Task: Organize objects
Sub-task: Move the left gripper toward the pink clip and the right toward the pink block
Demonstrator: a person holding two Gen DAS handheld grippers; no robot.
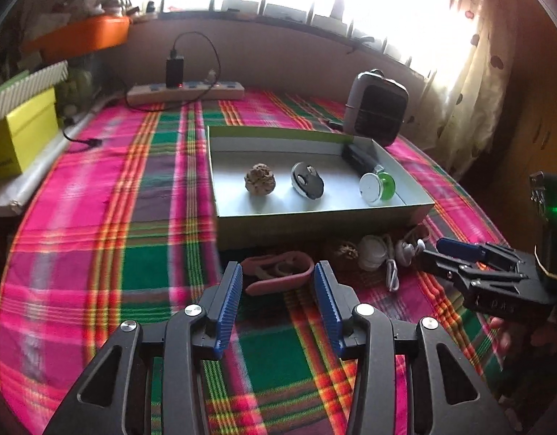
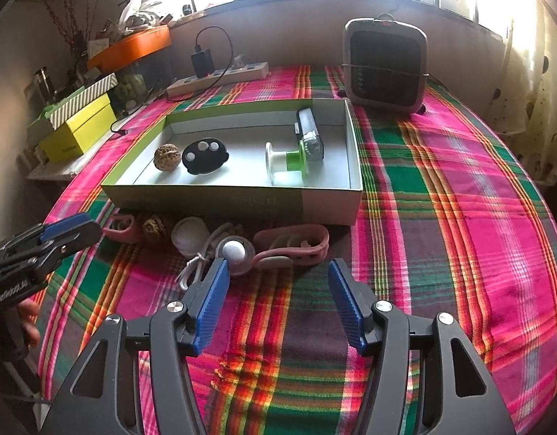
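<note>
Item: pink rubbery looped strap (image 1: pixel 278 272), long axis crosswise, lying just ahead of left claw (image 1: pixel 278 282), nearer one; both claws spread, empty; right claw (image 2: pixel 278 282) alongside.

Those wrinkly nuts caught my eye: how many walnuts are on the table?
2. One walnut lies inside the box, at its left end. The other walnut sits on the cloth outside the box's front wall. More might be hidden.

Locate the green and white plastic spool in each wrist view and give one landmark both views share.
Left wrist: the green and white plastic spool lies in the shallow cardboard box's near right corner.
Right wrist: it lies right of centre in the box, beside a dark rectangular gadget.
Shared landmark: the grey square heater behind the box.
</note>
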